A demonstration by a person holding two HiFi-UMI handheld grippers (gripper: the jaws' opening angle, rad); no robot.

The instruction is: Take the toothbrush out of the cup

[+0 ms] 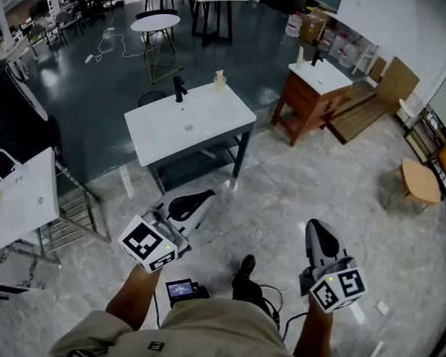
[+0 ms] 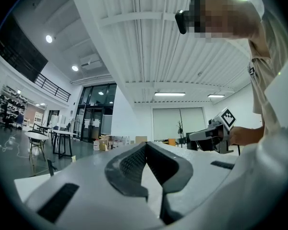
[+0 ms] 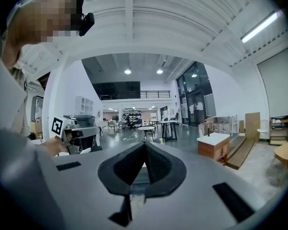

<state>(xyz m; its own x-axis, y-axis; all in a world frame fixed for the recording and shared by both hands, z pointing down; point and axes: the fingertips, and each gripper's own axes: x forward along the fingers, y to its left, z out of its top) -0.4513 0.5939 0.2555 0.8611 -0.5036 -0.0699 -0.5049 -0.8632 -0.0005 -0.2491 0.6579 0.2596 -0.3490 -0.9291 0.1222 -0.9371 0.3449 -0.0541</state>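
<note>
Low at 7 o'clock in the head view, the left tongs [image 1: 208, 195] are pressed together, with nothing between them. At 5 o'clock the right tongs [image 1: 313, 227] are together too, also empty. Farther away, near 12 o'clock, the cup [image 1: 220, 82] stands on the far corner of the white counter [image 1: 163, 129]. The toothbrush is too small to make out.

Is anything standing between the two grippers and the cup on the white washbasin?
Only the white washbasin itself: the cup stands at its far edge, so the left gripper or the right gripper must reach across the top. The black tap stands left of the cup, apart from it.
</note>
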